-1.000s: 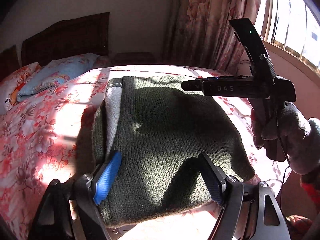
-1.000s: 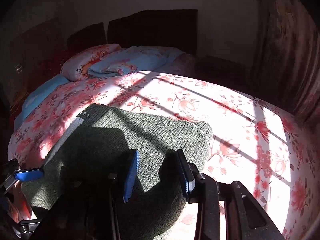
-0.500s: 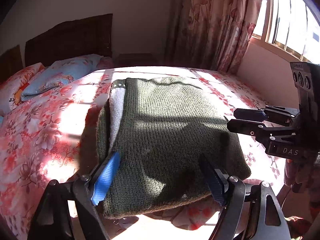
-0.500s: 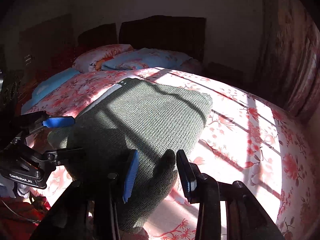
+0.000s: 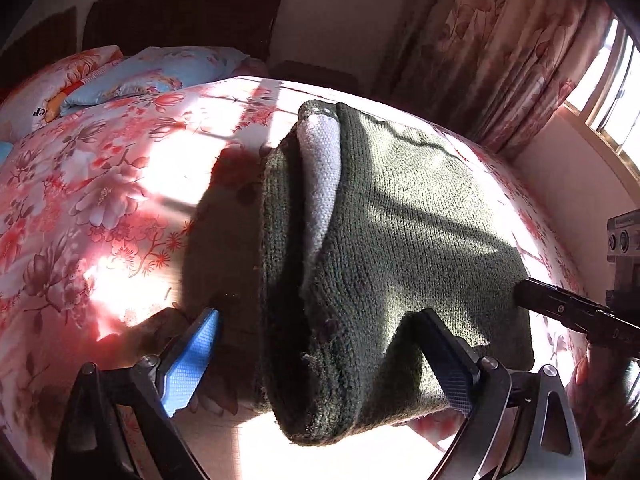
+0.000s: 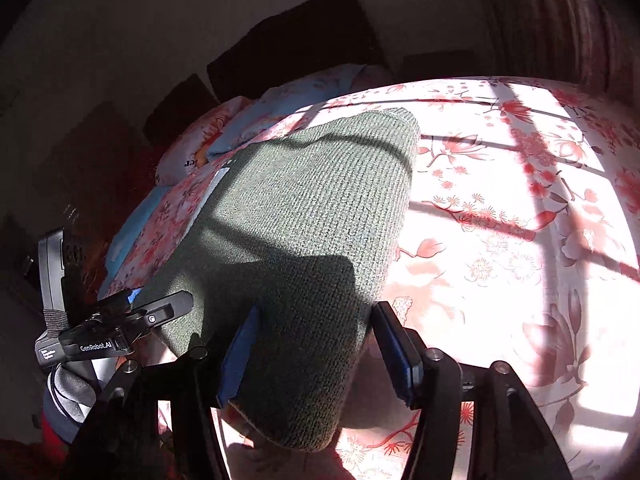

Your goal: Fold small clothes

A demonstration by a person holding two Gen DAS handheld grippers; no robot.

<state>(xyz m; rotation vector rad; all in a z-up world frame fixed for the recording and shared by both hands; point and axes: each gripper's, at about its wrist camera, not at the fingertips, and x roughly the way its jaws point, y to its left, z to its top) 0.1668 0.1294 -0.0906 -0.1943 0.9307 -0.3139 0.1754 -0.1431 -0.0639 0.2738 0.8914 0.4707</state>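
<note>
A folded dark green knit garment (image 5: pixel 400 240) with a pale grey inner layer (image 5: pixel 320 168) lies on the floral bedspread (image 5: pixel 100 184), near the bed's front edge. My left gripper (image 5: pixel 320 360) is open, its jaws straddling the garment's near left corner. My right gripper (image 6: pixel 316 352) is open, its jaws on either side of the garment's (image 6: pixel 312 216) near right corner. Each gripper shows at the edge of the other's view: the right gripper (image 5: pixel 568 312) and the left gripper (image 6: pixel 132 312).
Pillows (image 5: pixel 120 76) and a dark headboard (image 5: pixel 184 12) are at the far end of the bed. Floral curtains (image 5: pixel 500 48) and a window (image 5: pixel 608 80) are on the right. Sunlit bedspread (image 6: pixel 520 220) stretches right of the garment.
Both grippers have moved in lower and closer to the garment's near edge. The jaws have stayed open.
</note>
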